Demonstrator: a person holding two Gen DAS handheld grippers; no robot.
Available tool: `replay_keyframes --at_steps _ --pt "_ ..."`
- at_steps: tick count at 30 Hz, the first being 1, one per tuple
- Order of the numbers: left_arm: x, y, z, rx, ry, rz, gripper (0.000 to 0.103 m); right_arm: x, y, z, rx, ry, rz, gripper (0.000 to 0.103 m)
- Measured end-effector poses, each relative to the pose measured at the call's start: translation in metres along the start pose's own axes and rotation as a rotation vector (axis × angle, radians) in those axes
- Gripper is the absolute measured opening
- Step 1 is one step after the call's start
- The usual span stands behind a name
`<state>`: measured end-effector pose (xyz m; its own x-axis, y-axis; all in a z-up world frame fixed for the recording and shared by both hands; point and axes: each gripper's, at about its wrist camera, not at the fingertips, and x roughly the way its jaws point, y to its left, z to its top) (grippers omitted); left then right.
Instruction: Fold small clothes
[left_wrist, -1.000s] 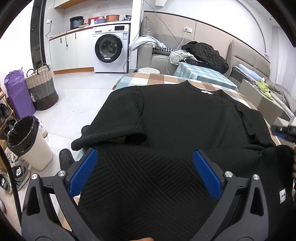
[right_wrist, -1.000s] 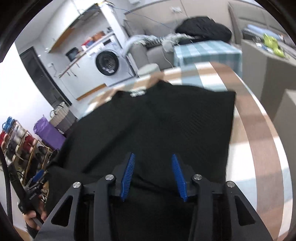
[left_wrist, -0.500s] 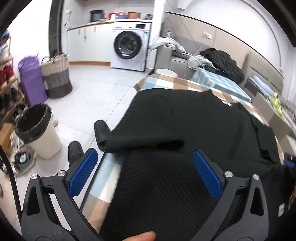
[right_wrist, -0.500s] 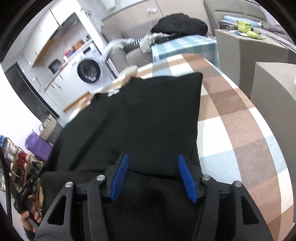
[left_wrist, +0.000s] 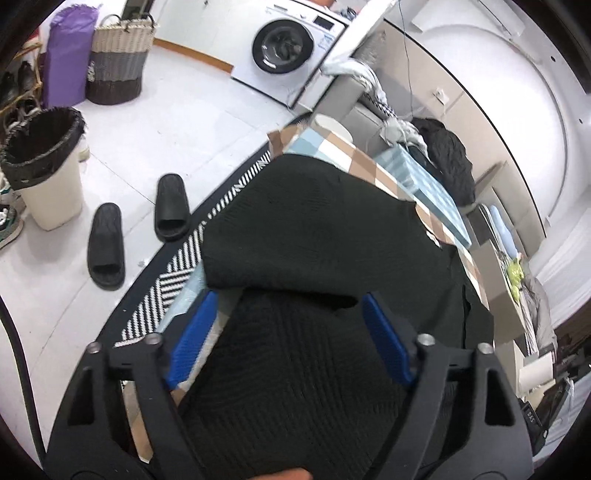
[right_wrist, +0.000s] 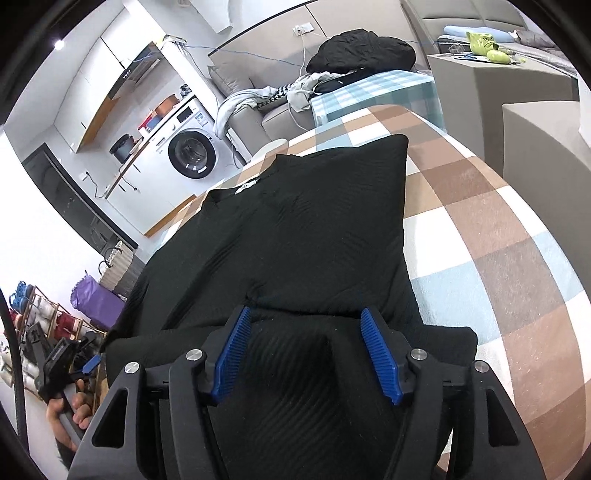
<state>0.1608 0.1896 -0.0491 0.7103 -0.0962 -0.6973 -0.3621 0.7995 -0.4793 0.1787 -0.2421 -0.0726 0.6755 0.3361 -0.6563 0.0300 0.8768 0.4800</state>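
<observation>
Lying flat across the checked bench, the black knit top has both sleeves folded inward over its body, and its collar end with a small white label points away from both claws. The left claw stands at the near left edge of the top; its jaws have just been closing and are still apart, with the folded sleeve edge just ahead of the blue pads and black fabric under and between them, neither pad pressing on it. The right claw stands at the near right part of the top; its jaws have just been opening and are moderately wide, with a raised ridge of fabric between the pads, touching neither. To the right of the right claw, bare bench shows beside the straight folded edge of the top. To the left of the left claw, below the bench edge, a striped rug, two black slippers and a lined bin stand on the floor. Far ahead of both claws stands a washing machine.
</observation>
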Motion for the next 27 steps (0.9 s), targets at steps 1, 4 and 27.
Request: replay_keyframes --at_steps 1,4,27 --pt "0.005 0.001 0.001 -0.007 0.025 -0.016 0.07 0.0 -0.002 0.0 0.008 0.001 -0.001 0.063" --pt "0.016 -0.002 0.0 -0.032 0.04 -0.027 0.07 -0.001 -0.005 -0.001 0.024 -0.003 0.002 0.063" --pt "0.039 -0.118 0.042 0.216 -0.184 -0.024 0.002 -0.013 -0.005 -0.004 0.053 -0.017 -0.026 0.063"
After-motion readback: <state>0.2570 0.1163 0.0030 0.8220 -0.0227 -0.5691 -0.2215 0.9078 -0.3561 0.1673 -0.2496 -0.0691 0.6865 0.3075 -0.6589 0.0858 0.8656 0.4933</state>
